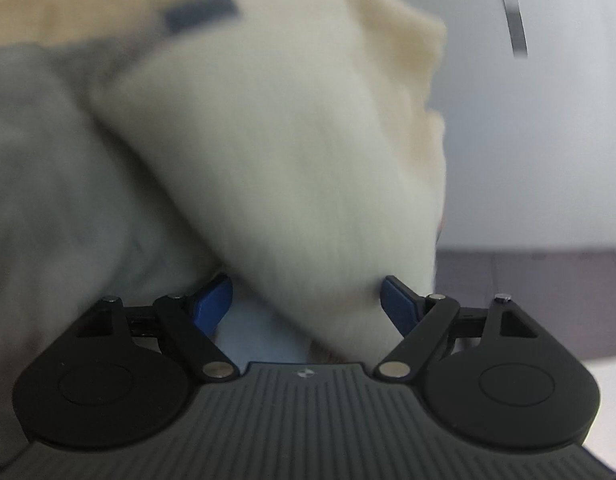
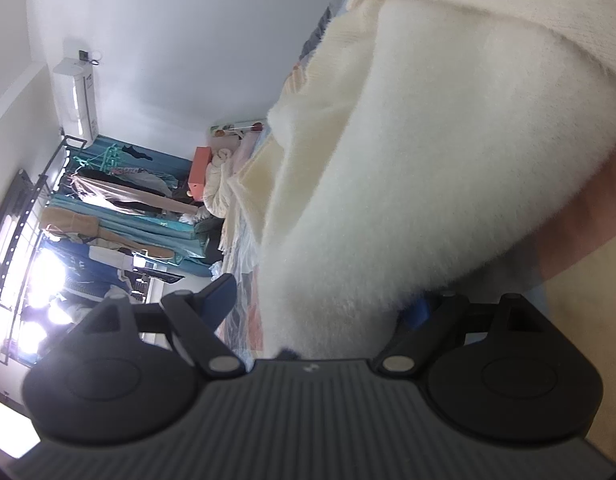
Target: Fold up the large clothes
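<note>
A cream, fuzzy knit garment fills the middle of the blurred left wrist view, and its lower end hangs down between the blue pads. My left gripper has its jaws wide: the right pad touches the fluff, while the left pad stands just beside it. In the right wrist view, which is rolled sideways, the same garment drapes over the right side of my right gripper. Its right pad is mostly buried in fluff. Open space separates its left finger from the cloth.
Grey cloth and beige fabric lie to the left. A white wall and dark floor are on the right. A person's bare arm shows beside the garment. Further off are a bed with piled laundry, a clothes rack and an air conditioner.
</note>
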The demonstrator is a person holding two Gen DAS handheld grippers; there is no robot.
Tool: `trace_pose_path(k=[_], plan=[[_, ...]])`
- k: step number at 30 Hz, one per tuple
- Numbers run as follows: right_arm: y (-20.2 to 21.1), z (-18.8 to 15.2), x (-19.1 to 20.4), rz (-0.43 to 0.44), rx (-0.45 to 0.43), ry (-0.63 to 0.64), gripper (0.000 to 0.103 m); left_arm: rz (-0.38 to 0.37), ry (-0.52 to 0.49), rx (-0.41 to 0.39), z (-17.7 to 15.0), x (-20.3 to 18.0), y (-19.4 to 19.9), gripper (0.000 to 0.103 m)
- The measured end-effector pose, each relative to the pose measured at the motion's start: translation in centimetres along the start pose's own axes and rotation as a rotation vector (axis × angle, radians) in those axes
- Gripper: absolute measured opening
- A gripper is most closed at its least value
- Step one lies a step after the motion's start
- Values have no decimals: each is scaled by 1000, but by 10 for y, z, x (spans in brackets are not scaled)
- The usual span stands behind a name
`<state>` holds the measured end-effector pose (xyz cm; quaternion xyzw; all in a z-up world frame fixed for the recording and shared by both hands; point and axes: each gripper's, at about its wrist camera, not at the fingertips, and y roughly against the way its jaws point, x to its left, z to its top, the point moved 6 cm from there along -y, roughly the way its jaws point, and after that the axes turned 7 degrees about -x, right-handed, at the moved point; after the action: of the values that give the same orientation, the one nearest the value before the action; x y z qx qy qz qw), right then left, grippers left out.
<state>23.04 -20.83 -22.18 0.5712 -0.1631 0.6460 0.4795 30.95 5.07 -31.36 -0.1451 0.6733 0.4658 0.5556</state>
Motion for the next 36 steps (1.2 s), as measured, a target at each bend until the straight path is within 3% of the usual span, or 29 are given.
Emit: trace_pose_path(k=[3,6,13,17,20,26,36], plan=[[-5,-6,-6,-59,24,10,87,3,26,-86,11,3,8,84],[-5,-10,-17,-98,36,-16,86,2,72,-117,19,7,10,84],[3,2,-34,-132,-22,-111,86,12,132,-204,39,19,7,84],[7,7,-38,-144,-56,-129,86,14,141,-212,44,20,8,83],[17,15,-44,-176,-115,-139,86,49,116,-221,48,21,3,64],[32,35,-63,-221,-218,-225,84,84,5,-234,48,16,13,47],[37,35,-72,-249,-241,-259,62,69,-31,-234,51,9,21,41]])
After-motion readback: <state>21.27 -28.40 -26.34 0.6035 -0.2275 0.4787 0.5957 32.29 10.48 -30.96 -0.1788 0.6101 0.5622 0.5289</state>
